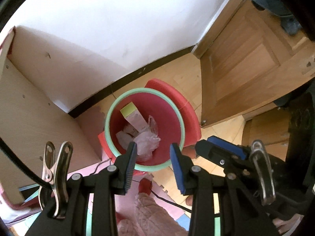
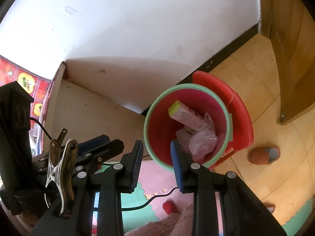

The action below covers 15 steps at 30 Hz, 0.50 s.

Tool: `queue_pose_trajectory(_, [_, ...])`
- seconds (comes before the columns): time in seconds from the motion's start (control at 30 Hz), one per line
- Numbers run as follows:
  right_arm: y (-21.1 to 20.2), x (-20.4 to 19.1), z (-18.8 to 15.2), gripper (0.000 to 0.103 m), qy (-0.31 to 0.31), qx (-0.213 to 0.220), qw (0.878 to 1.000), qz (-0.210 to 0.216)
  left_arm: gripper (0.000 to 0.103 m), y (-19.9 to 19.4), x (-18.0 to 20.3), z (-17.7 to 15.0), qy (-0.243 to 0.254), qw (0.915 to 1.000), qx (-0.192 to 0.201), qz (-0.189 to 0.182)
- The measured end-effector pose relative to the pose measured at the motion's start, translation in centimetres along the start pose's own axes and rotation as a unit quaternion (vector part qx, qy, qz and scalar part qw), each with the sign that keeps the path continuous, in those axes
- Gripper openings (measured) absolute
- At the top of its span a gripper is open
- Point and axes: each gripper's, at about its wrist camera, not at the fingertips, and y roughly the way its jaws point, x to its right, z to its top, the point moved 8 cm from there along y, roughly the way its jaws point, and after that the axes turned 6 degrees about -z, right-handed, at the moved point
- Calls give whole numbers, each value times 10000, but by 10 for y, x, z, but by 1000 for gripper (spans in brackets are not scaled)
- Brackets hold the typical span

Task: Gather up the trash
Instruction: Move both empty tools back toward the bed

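Status: trash looks mostly in. Both grippers hang over the bin with nothing between their pads.

- Left gripper (image 1: 153,153): jaws partly spread, clear gap, empty. Pointing steeply down at the bin mouth.
- Right gripper (image 2: 156,153): same, partly spread and empty. Its tip shows at the right edge of the left wrist view, just beside the left one.

Container: red trash bin (image 1: 173,116) with a mint-green rim, on the wood floor (image 2: 256,78) in the corner, close to the white wall (image 1: 118,19) and the pale cabinet side panel (image 1: 29,108). A red foam piece (image 1: 177,96) wraps around its far-right side, outside the bin.

Inside the bin:
- long carton with a yellow-green end (image 1: 133,116), leaning against the far-left wall, end up
- crumpled clear plastic bag (image 1: 147,141), near side of the bottom
- more white crumpled bits (image 1: 124,137) under the carton; can't tell paper from film

No liner bag visible on the rim.

Left to do, as a guess: a small red object (image 2: 169,206) lies on the pink foam mat (image 2: 157,177) near side of the bin, beside a black cable (image 2: 153,198). Can't tell if it's trash. A slipper (image 2: 263,155) sits on the floor to the right, not trash. Nothing else loose that I can make out.

Likely either the last drop is done, or the next step is picking up that red item.
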Motion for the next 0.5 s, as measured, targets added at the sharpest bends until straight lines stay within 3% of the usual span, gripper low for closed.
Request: queue_pose_trajectory(0.5, [-83,-66,-17,30,-123,822,9965,72,36,-95,5,-28,326,9988,332,-120])
